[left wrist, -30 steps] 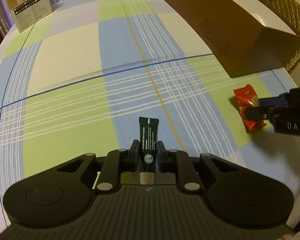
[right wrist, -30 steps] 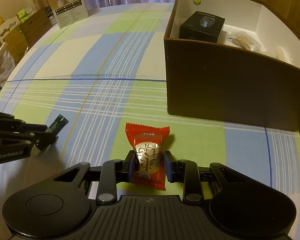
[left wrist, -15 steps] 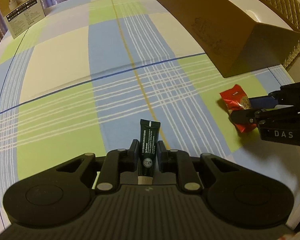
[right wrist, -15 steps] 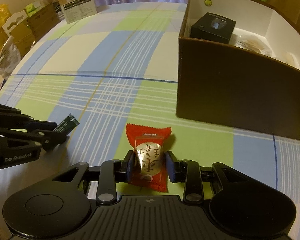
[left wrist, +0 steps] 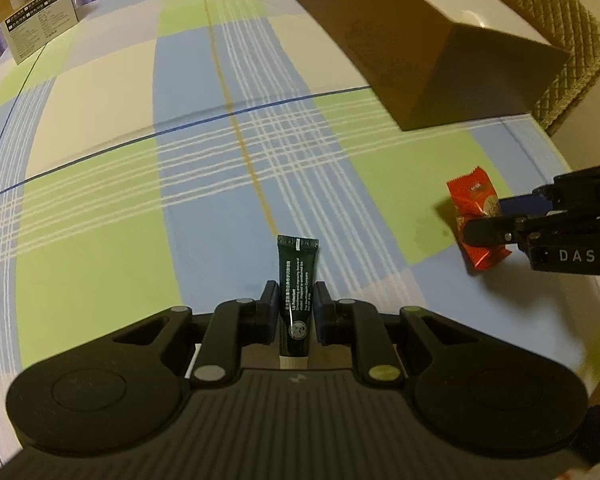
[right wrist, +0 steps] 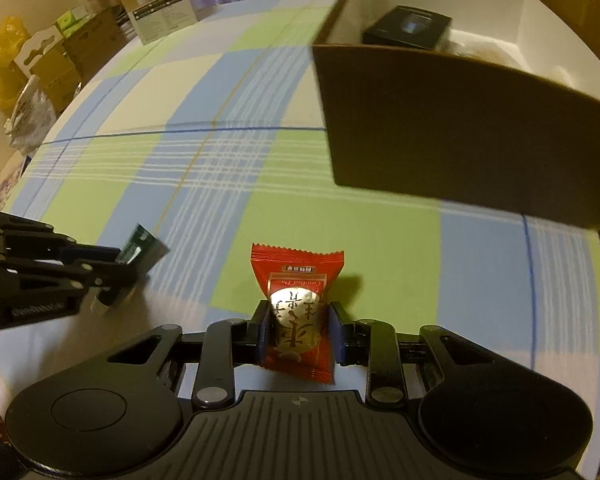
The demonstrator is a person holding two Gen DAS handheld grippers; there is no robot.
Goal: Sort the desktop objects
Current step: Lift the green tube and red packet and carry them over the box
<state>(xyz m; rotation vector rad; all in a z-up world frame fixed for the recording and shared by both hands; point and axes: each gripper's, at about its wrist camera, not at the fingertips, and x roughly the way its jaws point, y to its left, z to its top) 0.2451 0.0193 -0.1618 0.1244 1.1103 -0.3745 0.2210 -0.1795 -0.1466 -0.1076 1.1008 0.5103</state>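
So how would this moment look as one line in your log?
left gripper: shut on dark green tube | right gripper: shut on red candy packet | brown box: open, neither item inside yet

Counts: two tools, left and right. One dark green tube. One red candy packet. One brown open box, one black box inside. One upright printed carton. One counter.
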